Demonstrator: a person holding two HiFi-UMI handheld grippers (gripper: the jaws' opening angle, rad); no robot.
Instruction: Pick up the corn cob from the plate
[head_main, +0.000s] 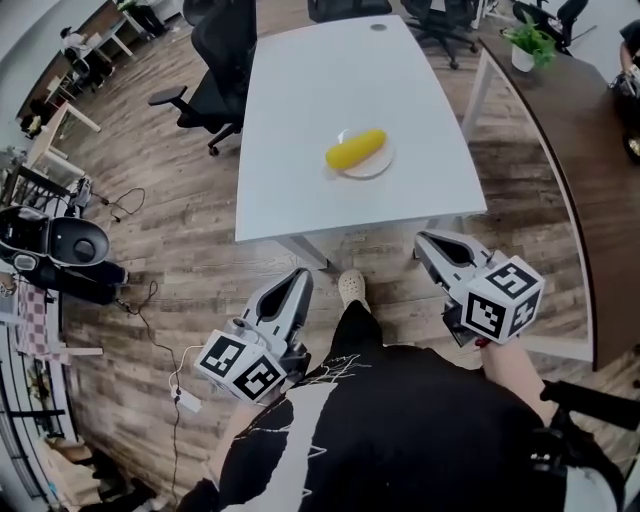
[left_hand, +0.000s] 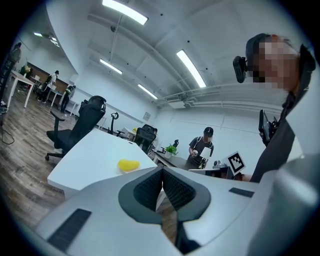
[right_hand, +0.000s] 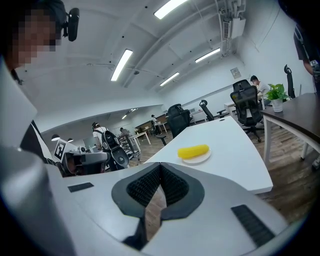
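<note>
**Head view.** Fingers (head_main: 283, 305) of the left gripper (head_main: 299, 274) and of the right gripper (head_main: 424, 240) are pressed together, with nothing between them. Both grippers are held over the wood-plank floor (head_main: 180, 230), short of the near edge of the white-topped table (head_main: 320, 90). The yellow corn cob (head_main: 356, 150) lies on its side across the round white plate (head_main: 380, 166), near the middle of the table's near half and well apart from both grippers. A black office chair (head_main: 215, 60) stands at the table's left side.

**Left gripper view.** The ribbed dark pads meet tip to tip and hold nothing. The corn cob (left_hand: 128, 164) shows above and to the left of the tips, on the table (left_hand: 85, 155).

**Right gripper view.** Both jaws are closed and empty. The corn cob (right_hand: 193, 151) rests on the plate (right_hand: 202, 159), above and to the right of the tips.
</note>
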